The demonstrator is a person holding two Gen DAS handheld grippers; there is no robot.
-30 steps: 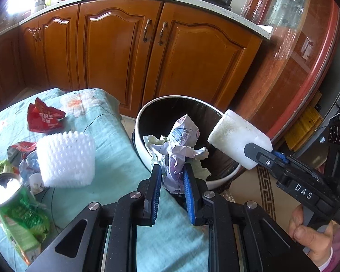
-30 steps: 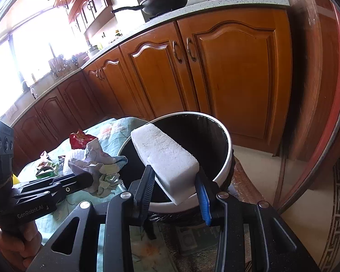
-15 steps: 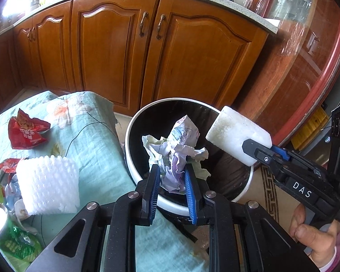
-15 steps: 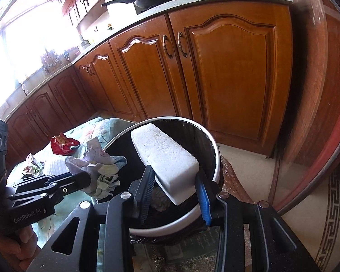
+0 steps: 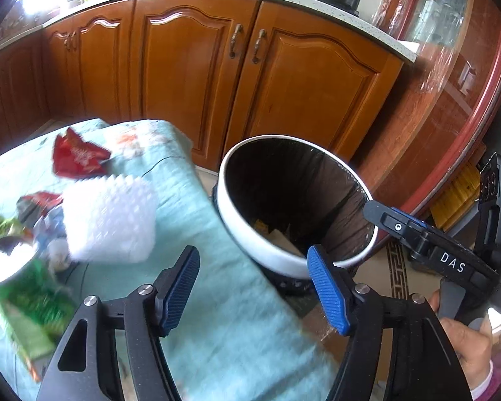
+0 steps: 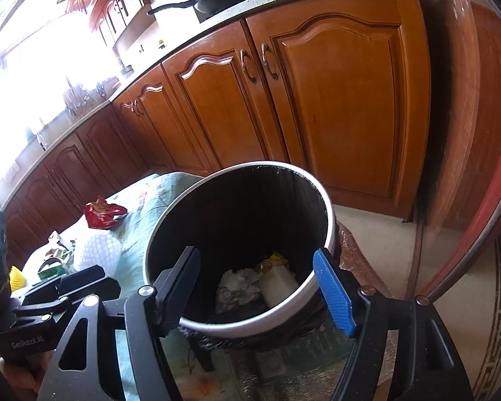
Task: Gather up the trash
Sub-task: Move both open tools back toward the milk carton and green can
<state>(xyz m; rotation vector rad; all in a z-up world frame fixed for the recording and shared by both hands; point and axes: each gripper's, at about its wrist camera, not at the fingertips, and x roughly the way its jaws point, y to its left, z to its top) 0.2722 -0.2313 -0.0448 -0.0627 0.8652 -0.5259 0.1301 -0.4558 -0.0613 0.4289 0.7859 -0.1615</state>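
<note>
The round white-rimmed trash bin lined with a black bag [image 6: 240, 324] stands on the floor against the end of the desk covered in a pale teal floral cloth [image 5: 223, 304], in front of the brown wooden kitchen cabinets [image 6: 334, 93]. At the bottom of the bin lie a crumpled wad of whitish printed paper [image 6: 238, 287] and, touching it on the right, a white foam block [image 6: 279, 282], with a scrap of yellow wrapper [image 6: 275, 260] just behind them.

Both pairs of tongs are opening and grip nothing. The left tongs [image 5: 254, 287] hang over the desk edge beside the bin, jaws wide, only cloth and bin rim showing between them. The right tongs [image 6: 257, 287] are spread over the bin mouth, the dropped trash visible between them far below.

A second ago the left tongs pinched the crumpled paper and the right tongs clamped the foam block, both held over the bin; now both pieces lie inside it.

More trash remains on the desk: a torn red snack wrapper [image 5: 78, 160], a white bumpy foam fruit net [image 5: 108, 222], a silver-topped can [image 5: 8, 262] lying over a green packet [image 5: 33, 304], all blurred in the left wrist view. A hand [image 5: 464, 344] holds the right tongs' handle at the lower right edge of that view.
</note>
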